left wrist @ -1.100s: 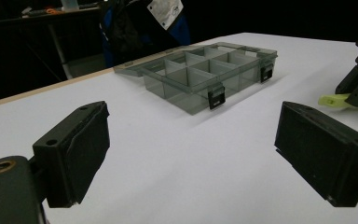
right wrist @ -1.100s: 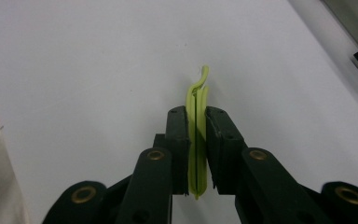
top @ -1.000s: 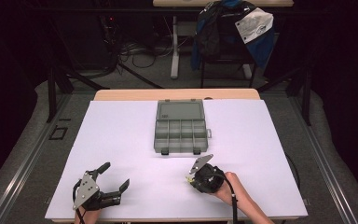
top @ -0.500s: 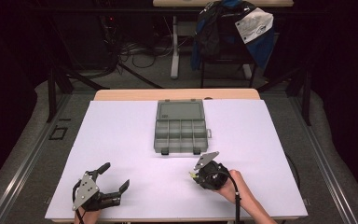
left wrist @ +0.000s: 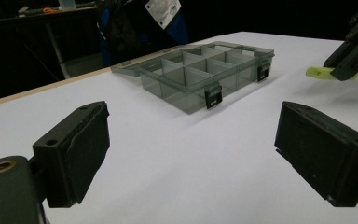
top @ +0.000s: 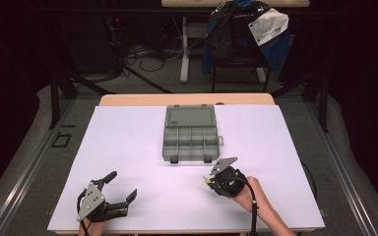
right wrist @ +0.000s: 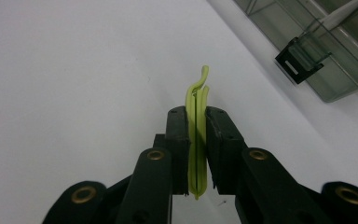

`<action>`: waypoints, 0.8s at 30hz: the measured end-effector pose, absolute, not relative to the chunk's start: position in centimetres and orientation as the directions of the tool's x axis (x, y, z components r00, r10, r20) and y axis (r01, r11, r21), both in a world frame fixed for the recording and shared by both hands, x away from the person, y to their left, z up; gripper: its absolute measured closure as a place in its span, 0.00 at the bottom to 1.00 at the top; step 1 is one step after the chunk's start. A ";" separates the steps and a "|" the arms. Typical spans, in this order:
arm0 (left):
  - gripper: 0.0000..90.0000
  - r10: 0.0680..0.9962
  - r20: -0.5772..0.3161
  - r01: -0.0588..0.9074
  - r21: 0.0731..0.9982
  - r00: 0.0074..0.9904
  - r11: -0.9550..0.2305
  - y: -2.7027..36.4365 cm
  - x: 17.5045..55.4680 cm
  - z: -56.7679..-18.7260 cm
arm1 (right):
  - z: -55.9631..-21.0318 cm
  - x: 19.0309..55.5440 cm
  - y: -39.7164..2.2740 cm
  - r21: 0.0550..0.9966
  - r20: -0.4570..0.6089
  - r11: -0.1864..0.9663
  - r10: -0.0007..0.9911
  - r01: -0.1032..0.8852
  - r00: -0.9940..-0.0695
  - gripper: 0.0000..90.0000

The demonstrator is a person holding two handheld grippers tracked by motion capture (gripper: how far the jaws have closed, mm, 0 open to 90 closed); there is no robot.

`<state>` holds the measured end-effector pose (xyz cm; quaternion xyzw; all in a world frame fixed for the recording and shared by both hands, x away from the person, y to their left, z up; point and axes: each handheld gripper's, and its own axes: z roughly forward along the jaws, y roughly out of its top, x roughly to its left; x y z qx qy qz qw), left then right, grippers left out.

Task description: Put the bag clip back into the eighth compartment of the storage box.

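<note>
The right gripper point(right wrist: 196, 154) has its jaws closed flat on a thin yellow-green clip point(right wrist: 196, 140), held just off the white table point(top: 128, 147). From the table's centre it sits at about 5 o'clock, just short of the open compartment box point(top: 191, 135). The left gripper point(left wrist: 191, 154) idles at 7 o'clock, jaws spread wide on nothing.

Risk: the clip is slim and springy; it could twist or slide out during carriage, or catch a divider.

The right gripper view shows the pinch itself. The high view reduces the clip to a speck but gives the layout.
</note>
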<state>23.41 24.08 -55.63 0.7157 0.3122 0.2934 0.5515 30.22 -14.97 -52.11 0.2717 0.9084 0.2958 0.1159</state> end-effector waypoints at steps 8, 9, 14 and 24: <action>0.11 0.771 0.077 0.124 0.972 0.632 -0.199 24.1 23.4 -55.6 | -51.8 30.4 -15.6 0.612 -0.055 0.665 0.576 0.429 -0.815 0.89; 0.11 0.771 0.077 0.124 0.972 0.632 -0.199 24.1 23.4 -55.6 | -51.7 30.4 -15.7 0.615 -0.051 0.655 0.588 0.439 -0.807 0.89; 0.11 0.771 0.078 0.122 0.973 0.632 -0.198 24.1 23.4 -55.6 | -51.5 30.5 -15.9 0.620 -0.059 0.654 0.591 0.434 -0.804 0.89; 0.11 0.771 0.076 0.124 0.972 0.632 -0.197 24.1 23.4 -55.6 | -51.2 30.6 -16.5 0.636 -0.065 0.635 0.610 0.438 -0.790 0.89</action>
